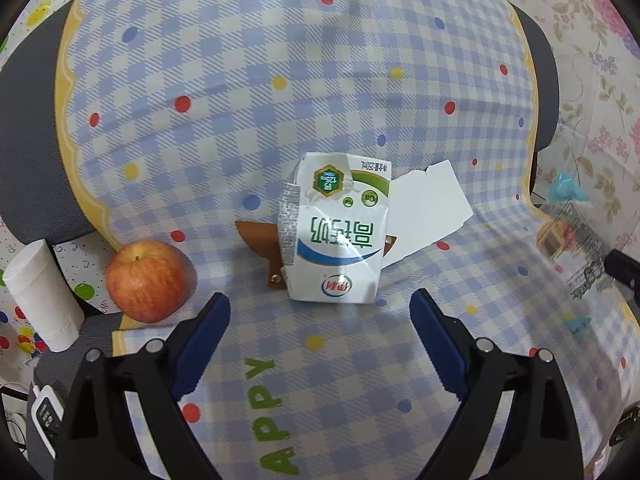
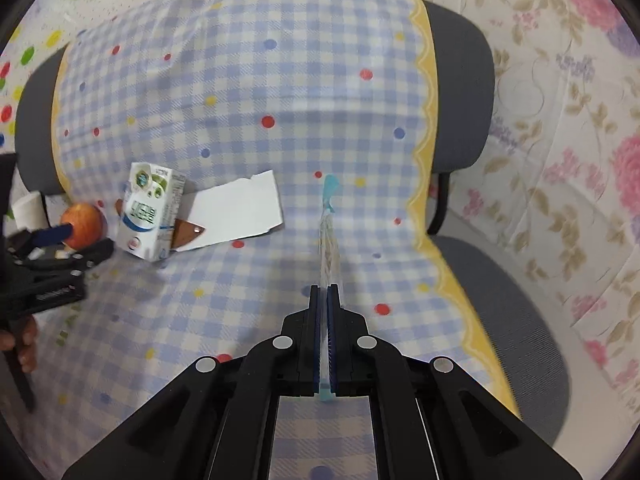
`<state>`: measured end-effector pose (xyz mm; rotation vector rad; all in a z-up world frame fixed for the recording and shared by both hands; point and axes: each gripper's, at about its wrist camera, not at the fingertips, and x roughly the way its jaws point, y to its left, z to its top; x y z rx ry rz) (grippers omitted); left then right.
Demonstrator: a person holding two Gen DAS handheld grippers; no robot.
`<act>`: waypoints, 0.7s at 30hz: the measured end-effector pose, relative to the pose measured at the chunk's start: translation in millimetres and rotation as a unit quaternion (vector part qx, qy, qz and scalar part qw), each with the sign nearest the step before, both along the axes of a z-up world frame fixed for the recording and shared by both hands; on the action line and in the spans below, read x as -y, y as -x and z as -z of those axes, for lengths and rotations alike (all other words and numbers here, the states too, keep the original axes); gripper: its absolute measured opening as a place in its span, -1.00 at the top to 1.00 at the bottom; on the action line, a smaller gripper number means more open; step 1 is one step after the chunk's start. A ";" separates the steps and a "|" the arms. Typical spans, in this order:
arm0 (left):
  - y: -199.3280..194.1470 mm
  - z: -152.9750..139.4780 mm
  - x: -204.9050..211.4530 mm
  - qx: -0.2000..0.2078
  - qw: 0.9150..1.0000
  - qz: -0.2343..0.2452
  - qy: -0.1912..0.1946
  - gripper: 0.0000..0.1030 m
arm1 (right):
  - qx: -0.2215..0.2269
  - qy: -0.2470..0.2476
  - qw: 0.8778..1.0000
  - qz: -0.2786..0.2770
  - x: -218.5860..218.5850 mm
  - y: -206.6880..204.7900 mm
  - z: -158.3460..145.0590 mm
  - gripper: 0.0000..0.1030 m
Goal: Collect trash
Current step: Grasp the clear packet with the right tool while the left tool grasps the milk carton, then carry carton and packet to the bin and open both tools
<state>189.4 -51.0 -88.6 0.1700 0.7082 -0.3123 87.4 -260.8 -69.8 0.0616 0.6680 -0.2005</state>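
Note:
A crushed white-and-green milk carton (image 1: 338, 228) lies on the blue checked cloth (image 1: 280, 80), on top of a brown leather piece (image 1: 260, 248) and beside a torn white paper (image 1: 428, 208). My left gripper (image 1: 320, 312) is open just in front of the carton, its jaws wide apart. My right gripper (image 2: 324, 296) is shut on a clear plastic bag with teal edges (image 2: 329, 232), held edge-on above the cloth. The bag also shows at the right of the left wrist view (image 1: 576, 252). The carton (image 2: 150, 210) and the left gripper (image 2: 60, 240) show at the left of the right wrist view.
A red apple (image 1: 150, 280) sits left of the carton near the cloth's edge. A white paper roll (image 1: 40, 292) stands further left. Grey chairs (image 2: 460, 92) flank the cloth. A white device (image 1: 46, 416) lies at lower left.

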 end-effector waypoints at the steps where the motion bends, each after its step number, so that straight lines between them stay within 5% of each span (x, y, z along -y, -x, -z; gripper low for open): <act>1: -2.5 1.2 1.9 -0.001 1.000 -0.002 0.001 -0.72 | 0.003 -0.005 1.000 -0.001 -0.2 -0.6 1.1 0.93; 8: -34.6 18.6 16.4 -0.037 0.999 -0.016 0.001 -0.72 | 0.042 -0.074 0.996 -0.018 7.0 -11.1 0.8 0.95; 15: -56.5 21.2 35.0 -0.036 0.999 -0.025 -0.026 -0.71 | 0.050 -0.085 0.995 -0.026 7.0 -19.4 -3.9 0.95; 21: -69.5 22.4 37.2 -0.050 0.999 -0.008 -0.017 -0.48 | 0.058 -0.084 0.995 -0.023 5.3 -11.2 -9.4 0.95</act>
